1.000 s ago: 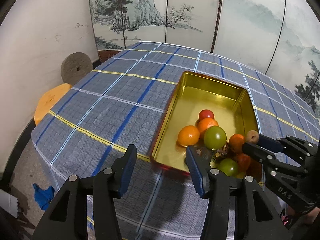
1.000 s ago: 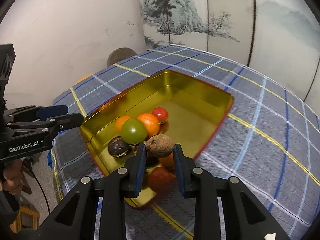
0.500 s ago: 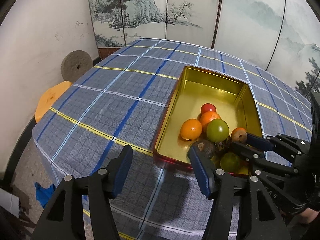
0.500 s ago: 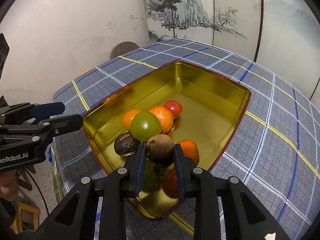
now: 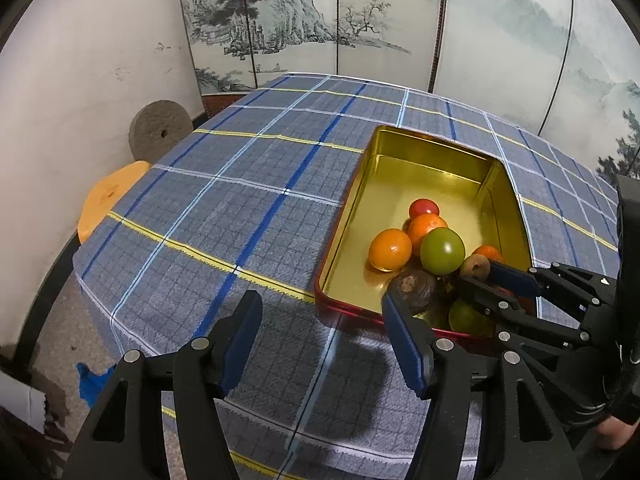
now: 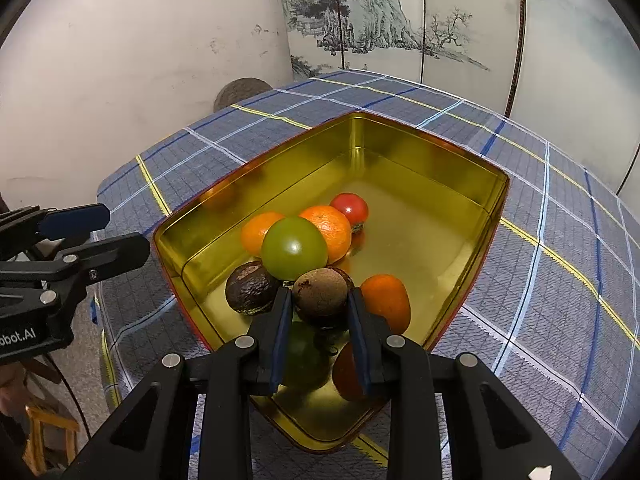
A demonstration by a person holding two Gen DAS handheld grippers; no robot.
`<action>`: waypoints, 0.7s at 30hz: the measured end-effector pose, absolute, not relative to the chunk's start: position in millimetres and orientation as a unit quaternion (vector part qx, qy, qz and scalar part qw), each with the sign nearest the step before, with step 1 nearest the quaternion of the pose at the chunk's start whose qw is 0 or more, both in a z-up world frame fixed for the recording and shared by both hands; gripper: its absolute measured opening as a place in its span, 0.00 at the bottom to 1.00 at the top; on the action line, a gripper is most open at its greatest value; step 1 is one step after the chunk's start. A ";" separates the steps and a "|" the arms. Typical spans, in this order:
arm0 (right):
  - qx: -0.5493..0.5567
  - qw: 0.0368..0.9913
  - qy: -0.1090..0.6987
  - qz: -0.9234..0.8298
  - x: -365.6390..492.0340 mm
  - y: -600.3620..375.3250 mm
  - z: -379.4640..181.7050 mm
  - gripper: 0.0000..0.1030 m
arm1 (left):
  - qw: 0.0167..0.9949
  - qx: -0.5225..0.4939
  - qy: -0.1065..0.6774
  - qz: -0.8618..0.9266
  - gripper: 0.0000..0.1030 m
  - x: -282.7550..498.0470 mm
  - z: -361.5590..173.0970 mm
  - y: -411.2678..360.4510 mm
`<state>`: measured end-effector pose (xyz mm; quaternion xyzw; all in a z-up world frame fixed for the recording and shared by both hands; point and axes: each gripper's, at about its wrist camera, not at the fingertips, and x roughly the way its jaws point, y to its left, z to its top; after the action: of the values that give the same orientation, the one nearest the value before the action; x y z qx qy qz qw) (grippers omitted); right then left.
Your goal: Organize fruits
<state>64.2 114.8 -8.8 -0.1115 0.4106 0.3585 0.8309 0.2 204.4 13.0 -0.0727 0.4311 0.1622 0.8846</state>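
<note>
A gold tin [image 6: 424, 148] with a red outside sits on the blue plaid cloth and holds several fruits: oranges [image 6: 330, 226], a green tomato [image 6: 294, 248], a red tomato [image 6: 351, 208], a dark wrinkled fruit [image 6: 250, 290]. My right gripper [image 6: 320, 312] is shut on a brown round fruit [image 6: 320, 296], low inside the tin's near end among the other fruits; it also shows in the left wrist view [image 5: 475, 267]. My left gripper [image 5: 320, 336] is open and empty over the cloth, just left of the tin's [image 5: 416, 138] near corner.
A round table with plaid cloth [image 5: 240, 200] stands near a white wall and a painted folding screen [image 5: 320, 20]. A grey stone disc [image 5: 160, 128] and an orange stool [image 5: 108, 196] stand at the left, below the table's edge.
My right gripper has moved forward and down into the tin with the brown fruit. My left gripper has drawn back a little and stays open.
</note>
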 end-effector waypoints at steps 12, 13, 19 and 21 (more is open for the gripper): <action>-0.107 0.832 0.413 0.354 58.5 113.3 -6.7 0.29 | 0.883 -0.066 0.435 0.163 0.62 -3.2 12.3 198.8; -0.105 0.833 0.412 0.353 57.2 113.0 -5.7 0.31 | 0.883 -0.066 0.435 0.163 0.62 -3.2 12.3 198.7; -0.094 0.837 0.406 0.354 50.4 105.9 6.0 0.40 | 0.882 -0.065 0.436 0.166 0.62 -5.2 13.1 197.2; -0.091 0.840 0.404 0.349 47.1 101.3 9.8 0.51 | 0.882 -0.065 0.437 0.165 0.62 -6.3 14.0 194.0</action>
<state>47.1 101.3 9.8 -0.0907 0.4044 0.3493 0.8404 -6.3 194.0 14.0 -0.0649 0.4368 0.1651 0.8819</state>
